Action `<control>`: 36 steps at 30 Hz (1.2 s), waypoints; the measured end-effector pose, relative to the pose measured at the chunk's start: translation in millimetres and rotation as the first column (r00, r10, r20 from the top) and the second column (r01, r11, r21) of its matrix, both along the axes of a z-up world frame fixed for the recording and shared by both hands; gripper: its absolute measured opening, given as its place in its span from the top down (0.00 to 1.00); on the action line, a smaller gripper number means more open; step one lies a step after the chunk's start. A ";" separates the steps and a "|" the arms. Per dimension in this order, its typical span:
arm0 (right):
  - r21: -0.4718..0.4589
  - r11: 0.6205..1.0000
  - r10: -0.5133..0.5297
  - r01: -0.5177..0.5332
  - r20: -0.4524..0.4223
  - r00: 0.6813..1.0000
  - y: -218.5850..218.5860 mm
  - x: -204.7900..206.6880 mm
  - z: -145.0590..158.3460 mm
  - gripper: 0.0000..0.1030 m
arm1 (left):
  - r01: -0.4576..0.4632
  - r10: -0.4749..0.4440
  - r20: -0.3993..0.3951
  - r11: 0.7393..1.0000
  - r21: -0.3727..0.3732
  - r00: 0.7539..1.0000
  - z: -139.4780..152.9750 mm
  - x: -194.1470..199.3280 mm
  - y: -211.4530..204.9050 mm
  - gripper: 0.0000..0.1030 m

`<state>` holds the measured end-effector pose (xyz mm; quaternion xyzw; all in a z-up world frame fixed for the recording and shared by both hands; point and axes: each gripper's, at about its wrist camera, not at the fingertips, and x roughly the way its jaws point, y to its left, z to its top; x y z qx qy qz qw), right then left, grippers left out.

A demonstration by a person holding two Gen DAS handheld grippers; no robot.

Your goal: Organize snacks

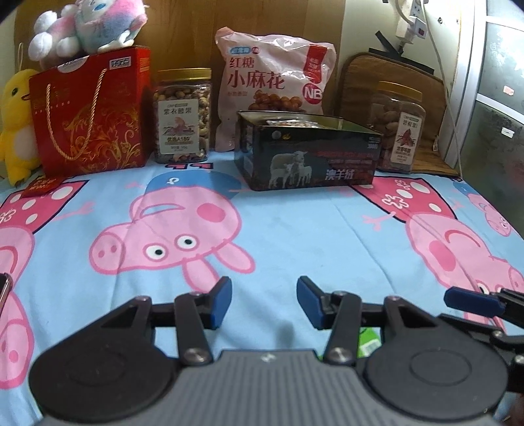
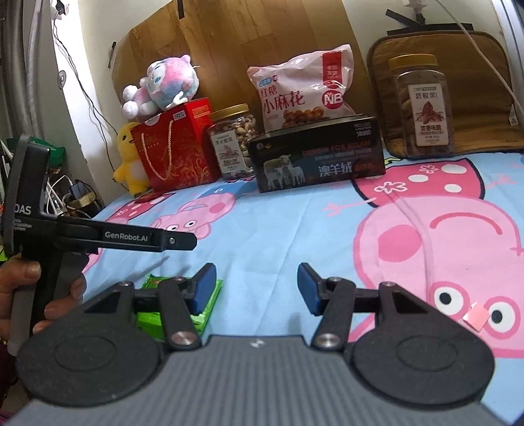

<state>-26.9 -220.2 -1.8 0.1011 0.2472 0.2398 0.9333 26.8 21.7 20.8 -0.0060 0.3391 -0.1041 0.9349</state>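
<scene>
An open black tin box with sheep on its side stands at the back of the bed, with some packets inside; it also shows in the right wrist view. A green snack packet lies on the sheet under my right gripper's left finger; a sliver of it shows in the left wrist view. A small pink packet lies at the right. My left gripper is open and empty above the sheet. My right gripper is open and empty.
Along the back stand a red gift bag, a nut jar, a pink snack bag and a second jar. Plush toys sit at the left. The Peppa Pig sheet covers the bed.
</scene>
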 end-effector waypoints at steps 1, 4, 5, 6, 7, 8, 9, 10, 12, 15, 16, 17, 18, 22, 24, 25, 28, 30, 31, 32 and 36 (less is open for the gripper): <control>-0.001 1.000 0.002 -0.002 0.000 1.000 0.8 -0.1 -0.1 0.44 | -0.004 0.004 -0.001 1.000 0.002 1.000 -0.9 0.0 1.6 0.57; -0.006 1.000 0.000 0.000 0.002 1.000 2.4 -0.1 -0.8 0.44 | -0.016 0.016 -0.006 1.000 -0.001 1.000 -3.4 0.2 6.7 0.56; -0.009 1.000 -0.007 0.007 0.004 1.000 2.4 0.1 -0.8 0.44 | -0.021 0.021 -0.009 1.000 -0.005 1.000 -4.0 0.4 8.7 0.56; -0.010 1.000 -0.014 0.014 0.004 1.000 2.1 0.2 -0.7 0.44 | -0.023 0.023 -0.011 1.000 -0.009 1.000 -4.1 0.5 9.7 0.56; -0.007 1.000 -0.022 0.022 0.003 1.000 1.2 0.9 -0.4 0.44 | -0.023 0.023 -0.011 1.000 -0.010 1.000 -4.2 0.8 10.1 0.56; -0.004 0.999 -0.032 0.032 0.003 0.999 -0.1 1.4 -0.1 0.44 | -0.021 0.021 -0.010 1.000 -0.008 1.000 -4.0 1.0 9.8 0.56; 0.000 0.999 -0.044 0.044 0.004 0.999 -1.3 1.6 0.2 0.44 | -0.018 0.018 -0.006 1.000 -0.006 1.000 -3.6 0.4 8.5 0.53; 0.004 0.998 -0.058 0.058 0.005 0.998 -3.0 1.7 0.3 0.44 | -0.015 0.015 -0.003 1.000 -0.003 1.000 -3.4 0.6 7.6 0.52; 0.016 0.996 -0.093 0.093 0.009 0.996 -7.6 1.7 1.0 0.44 | -0.009 0.009 0.004 1.000 0.000 1.000 -2.2 -1.1 4.0 0.50; 0.040 0.990 -0.137 0.137 0.009 0.991 -15.7 2.7 1.6 0.44 | 0.008 -0.008 0.015 1.000 0.010 1.000 0.1 -1.5 -2.4 0.50; 0.046 0.988 -0.151 0.150 0.007 0.989 -18.1 3.2 1.6 0.44 | 0.013 -0.013 0.017 1.000 0.014 1.000 0.7 -0.9 -4.8 0.50; 0.051 0.985 -0.163 0.162 0.006 0.987 -20.2 3.9 1.7 0.44 | 0.016 -0.017 0.019 1.000 0.020 1.000 1.6 -1.1 -7.8 0.49; 0.057 0.983 -0.173 0.173 0.004 0.985 -22.5 4.5 2.3 0.44 | 0.018 -0.019 0.020 1.000 0.024 1.000 2.7 -1.3 -11.2 0.44; 0.061 0.977 -0.204 0.203 0.013 0.979 -29.0 8.2 6.0 0.41 | 0.023 -0.025 0.055 0.999 0.036 0.998 11.5 -4.2 -26.3 0.09; 0.058 0.972 -0.230 0.228 0.030 0.973 -34.5 10.3 7.5 0.39 | 0.030 -0.035 0.097 0.998 0.054 0.995 18.0 -7.1 -36.0 0.00; 0.057 0.969 -0.242 0.240 0.038 0.969 -38.0 12.7 8.6 0.38 | 0.034 -0.041 0.109 0.997 0.064 0.993 21.2 -7.5 -41.3 0.00; 0.033 0.956 -0.294 0.292 0.085 0.952 -50.2 22.3 13.0 0.36 | 0.044 -0.048 0.109 0.998 0.039 0.993 28.2 -2.7 -52.8 0.00; 0.022 0.944 -0.330 0.329 0.110 0.938 -59.1 28.7 14.2 0.34 | 0.036 -0.036 0.094 0.999 0.001 0.995 31.7 3.1 -59.5 0.00; 0.025 0.940 -0.342 0.341 0.111 0.933 -63.8 31.2 14.1 0.34 | 0.026 -0.025 0.084 1.000 -0.006 0.996 32.3 5.6 -61.9 0.00; 0.035 0.937 -0.349 0.347 0.106 0.931 -68.4 35.3 14.4 0.34 | 0.012 -0.011 0.072 1.000 -0.007 0.997 32.6 8.8 -65.1 0.00; 0.058 0.934 -0.357 0.352 0.120 0.926 -76.8 49.3 13.5 0.33 | -0.058 0.057 0.044 0.998 0.021 0.997 29.3 16.8 -76.9 0.00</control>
